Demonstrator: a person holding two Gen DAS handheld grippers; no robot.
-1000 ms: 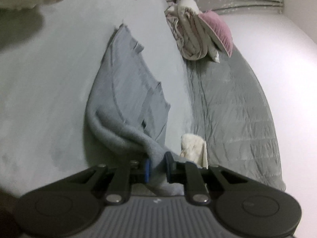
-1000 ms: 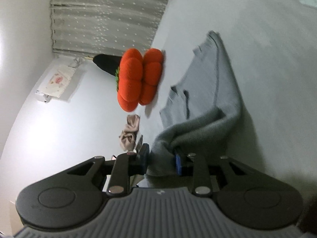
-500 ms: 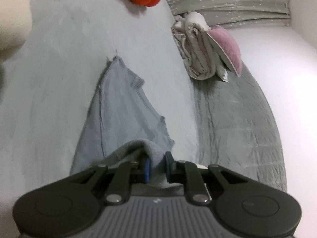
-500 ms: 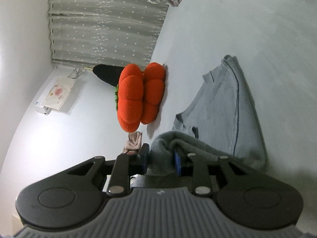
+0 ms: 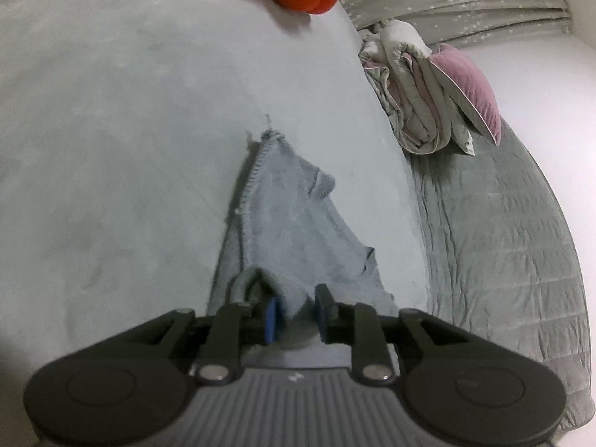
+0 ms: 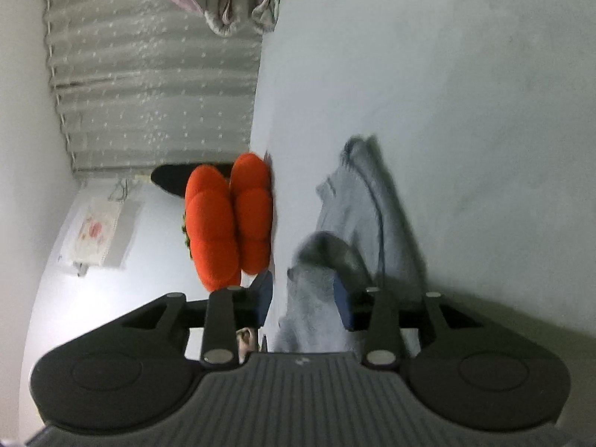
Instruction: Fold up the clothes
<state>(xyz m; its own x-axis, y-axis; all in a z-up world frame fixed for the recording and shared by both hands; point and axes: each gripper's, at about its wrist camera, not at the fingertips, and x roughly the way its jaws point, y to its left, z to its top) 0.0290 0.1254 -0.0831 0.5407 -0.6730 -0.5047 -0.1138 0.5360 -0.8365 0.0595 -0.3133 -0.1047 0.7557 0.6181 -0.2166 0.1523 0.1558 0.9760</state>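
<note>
The bed (image 5: 130, 130) carries everything here, under a smooth pale cover, with a quilted grey blanket (image 5: 495, 246) along one side. No box, basket or other container shows in either view, so nothing is held in one.

On the cover lies the grey sweater (image 5: 294, 223), a soft knit with a stitched seam and a ribbed edge. It looks light and limp. It will probably sag and bunch wherever it is not supported, and drag on the cover rather than slide. The hem or a seam corner seems the best place to hold it, since a thick fold gives the pads something to bite.

A bundle of folded bedding (image 5: 421, 100) and an orange cushion (image 6: 227, 219) sit well apart from it.

The left gripper (image 5: 296, 314) has its fingers parted slightly around a raised fold of the near edge; whether they are pinching it, I cannot tell. The right gripper (image 6: 303, 300) has its fingers spread wide, with bunched cloth lying against one pad only.
</note>
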